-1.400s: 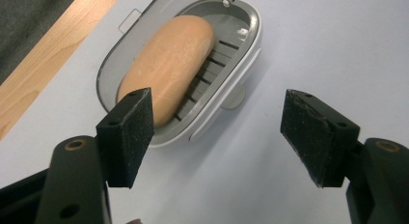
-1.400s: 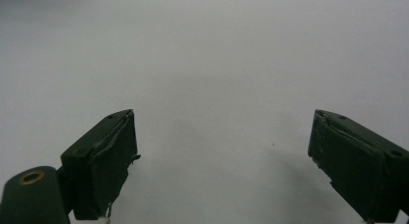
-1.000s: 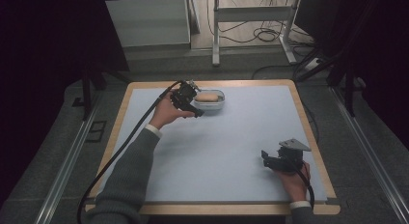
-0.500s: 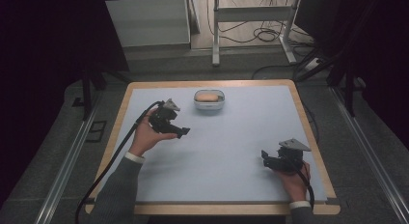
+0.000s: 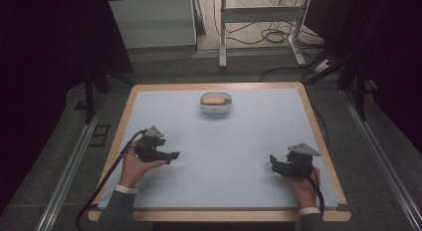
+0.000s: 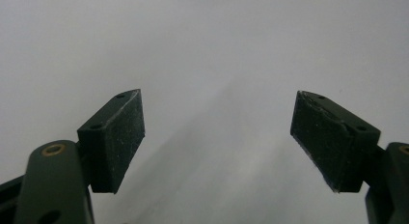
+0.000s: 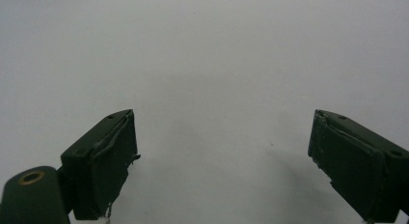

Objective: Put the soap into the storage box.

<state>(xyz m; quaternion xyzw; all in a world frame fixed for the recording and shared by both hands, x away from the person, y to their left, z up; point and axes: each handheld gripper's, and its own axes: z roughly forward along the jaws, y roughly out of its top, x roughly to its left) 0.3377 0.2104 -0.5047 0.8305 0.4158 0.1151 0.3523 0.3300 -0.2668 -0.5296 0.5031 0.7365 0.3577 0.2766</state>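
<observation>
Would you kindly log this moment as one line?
left gripper: open, empty | right gripper: open, empty | container: far table edge, untouched

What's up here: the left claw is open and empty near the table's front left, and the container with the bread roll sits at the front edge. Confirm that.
Wrong on the container: in the high view it sits at the table's far edge, centred, with the bread roll inside. The left claw is indeed open and empty at front left.

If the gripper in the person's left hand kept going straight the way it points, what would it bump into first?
Probably nothing soon: the left gripper points right across the bare table mat, jaws open and empty. The right gripper sits farther along, perhaps slightly off that line.
</observation>
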